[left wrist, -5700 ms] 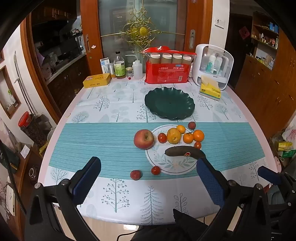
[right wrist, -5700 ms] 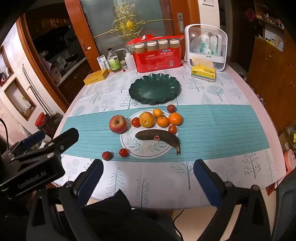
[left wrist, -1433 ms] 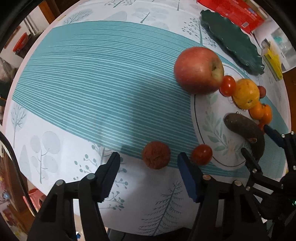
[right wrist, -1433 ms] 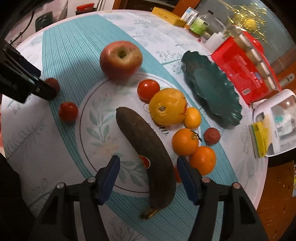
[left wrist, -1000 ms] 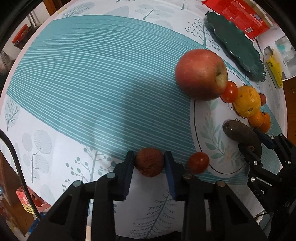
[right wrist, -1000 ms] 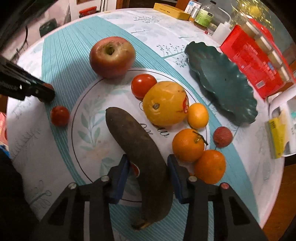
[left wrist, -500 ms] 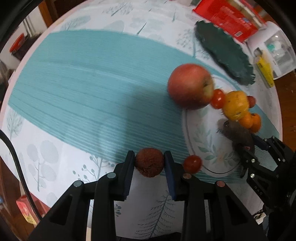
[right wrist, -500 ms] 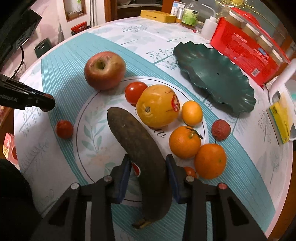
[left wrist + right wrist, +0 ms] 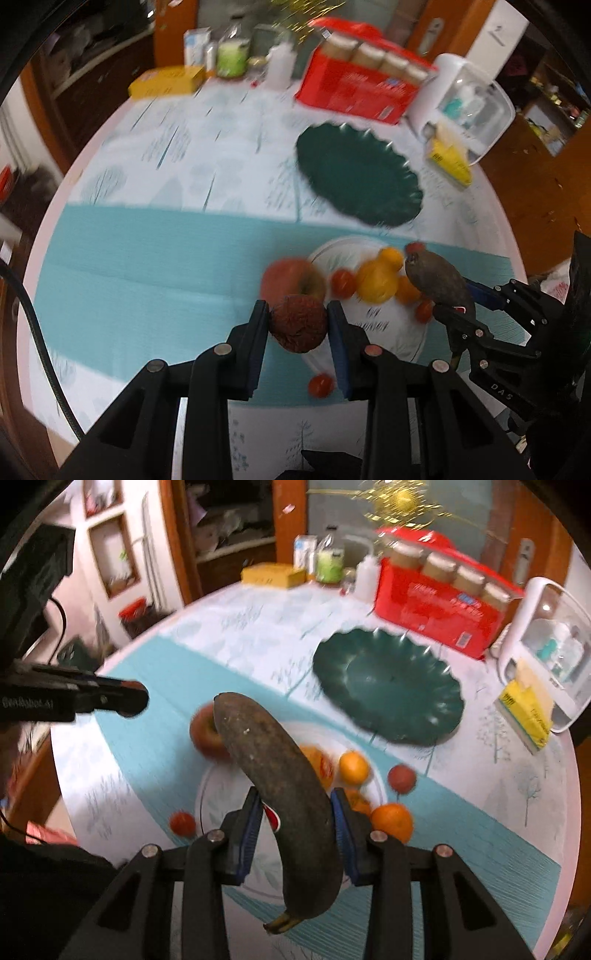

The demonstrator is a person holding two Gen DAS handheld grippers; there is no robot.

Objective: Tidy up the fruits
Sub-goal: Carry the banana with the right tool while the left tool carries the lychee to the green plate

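Observation:
My left gripper point(image 9: 298, 325) is shut on a rough brown-red lychee point(image 9: 297, 323) and holds it above the table. My right gripper point(image 9: 295, 827) is shut on a dark overripe banana point(image 9: 280, 790), lifted above the white patterned plate point(image 9: 214, 797); the banana also shows in the left wrist view point(image 9: 437, 280). An empty dark green scalloped plate point(image 9: 388, 690) lies beyond, also in the left wrist view point(image 9: 358, 181). A red apple point(image 9: 284, 277), a tomato point(image 9: 342, 283), a yellow fruit point(image 9: 376, 282) and oranges point(image 9: 392, 820) stay on or by the white plate. A second lychee point(image 9: 402, 777) lies right of it.
A small tomato point(image 9: 320, 385) lies on the cloth near the table's front edge. A red box of jars point(image 9: 439, 607), a white organiser point(image 9: 550, 646), a yellow pack point(image 9: 526, 710), bottles point(image 9: 325, 566) and a yellow box point(image 9: 273, 574) line the far side.
Both grippers have lifted off the table with their fruit, the lychee in the left and the banana in the right, and tilted up toward the far side. The views are blurred by motion.

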